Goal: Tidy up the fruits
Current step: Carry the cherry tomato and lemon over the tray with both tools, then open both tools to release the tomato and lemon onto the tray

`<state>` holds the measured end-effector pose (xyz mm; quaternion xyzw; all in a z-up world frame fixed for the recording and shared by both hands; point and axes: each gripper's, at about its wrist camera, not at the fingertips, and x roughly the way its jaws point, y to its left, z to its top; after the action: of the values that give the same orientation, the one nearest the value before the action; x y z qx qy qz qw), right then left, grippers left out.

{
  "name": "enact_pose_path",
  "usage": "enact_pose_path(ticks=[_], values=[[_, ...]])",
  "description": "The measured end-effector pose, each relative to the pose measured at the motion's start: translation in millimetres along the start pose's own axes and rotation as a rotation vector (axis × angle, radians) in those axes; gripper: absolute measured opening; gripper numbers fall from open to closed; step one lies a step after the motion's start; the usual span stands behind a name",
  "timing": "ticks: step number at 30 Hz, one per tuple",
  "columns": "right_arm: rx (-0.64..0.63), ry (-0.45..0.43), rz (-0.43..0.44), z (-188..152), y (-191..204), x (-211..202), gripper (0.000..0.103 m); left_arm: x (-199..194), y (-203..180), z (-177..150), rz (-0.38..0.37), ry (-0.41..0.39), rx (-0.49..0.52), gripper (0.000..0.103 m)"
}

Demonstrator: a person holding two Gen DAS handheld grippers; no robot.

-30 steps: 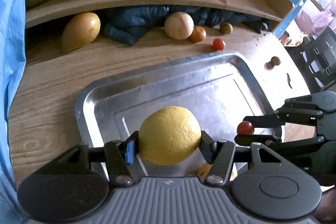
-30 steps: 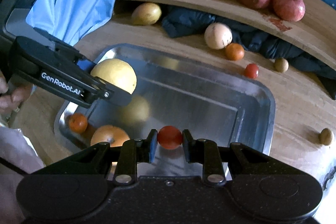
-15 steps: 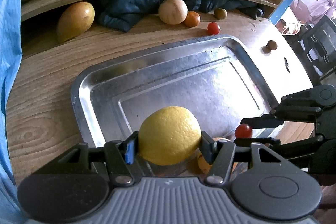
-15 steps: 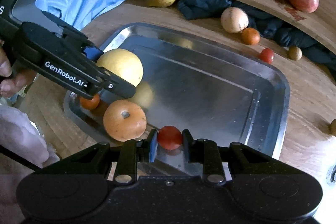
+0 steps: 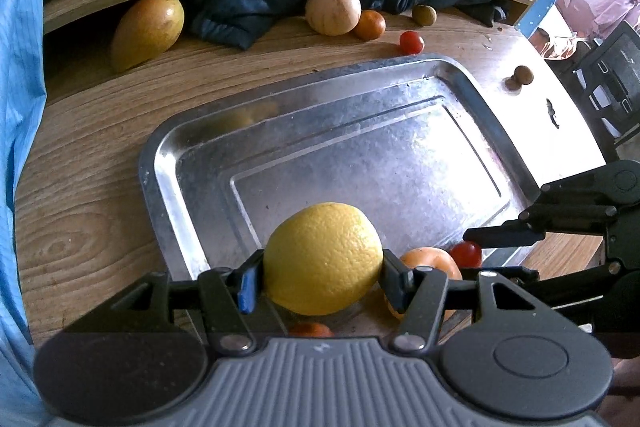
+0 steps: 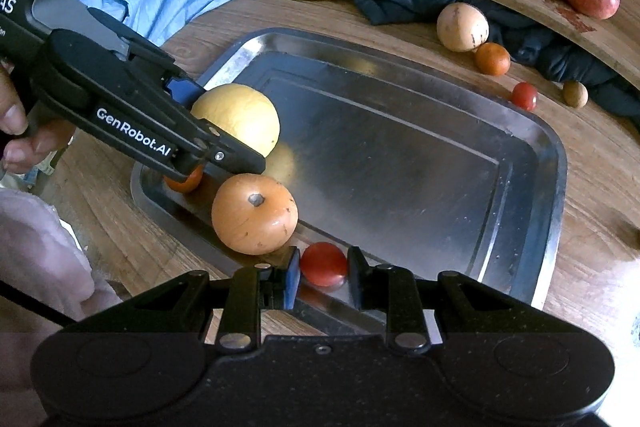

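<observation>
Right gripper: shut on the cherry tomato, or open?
Shut on it. In the right wrist view the right gripper has both fingers pressed against the cherry tomato, low over the metal tray.

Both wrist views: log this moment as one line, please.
left gripper: shut on lemon | right gripper: shut on cherry tomato | both above metal tray | orange fruit in tray

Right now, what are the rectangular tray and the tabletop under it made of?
Rectangular silver tray: looks like bare metal, probably stainless steel or aluminium; shiny, it mirrors the yellow citrus fruit and shows fine scuffing. Brown tabletop: wood or wood-look laminate; grain lines and a knot pattern, matte. Which one, I cannot tell.
</observation>
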<state>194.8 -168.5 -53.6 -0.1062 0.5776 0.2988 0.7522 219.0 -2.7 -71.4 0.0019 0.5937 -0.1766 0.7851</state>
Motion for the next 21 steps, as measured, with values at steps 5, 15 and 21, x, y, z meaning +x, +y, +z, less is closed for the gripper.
enact_pose_path(ticks=[5,15,21], values=[[-0.003,0.003,0.001,-0.5,0.0,1.3,0.03,-0.2,-0.3,0.4,0.004,0.003,0.003,0.064],[0.011,0.002,0.003,-2.6,-4.7,-1.7,0.044,-11.6,1.1,5.2,0.021,-0.036,0.02,0.074],[0.004,0.003,0.011,-2.4,-14.1,-10.5,0.063,-21.6,4.8,5.9,0.037,-0.057,0.015,0.084]])
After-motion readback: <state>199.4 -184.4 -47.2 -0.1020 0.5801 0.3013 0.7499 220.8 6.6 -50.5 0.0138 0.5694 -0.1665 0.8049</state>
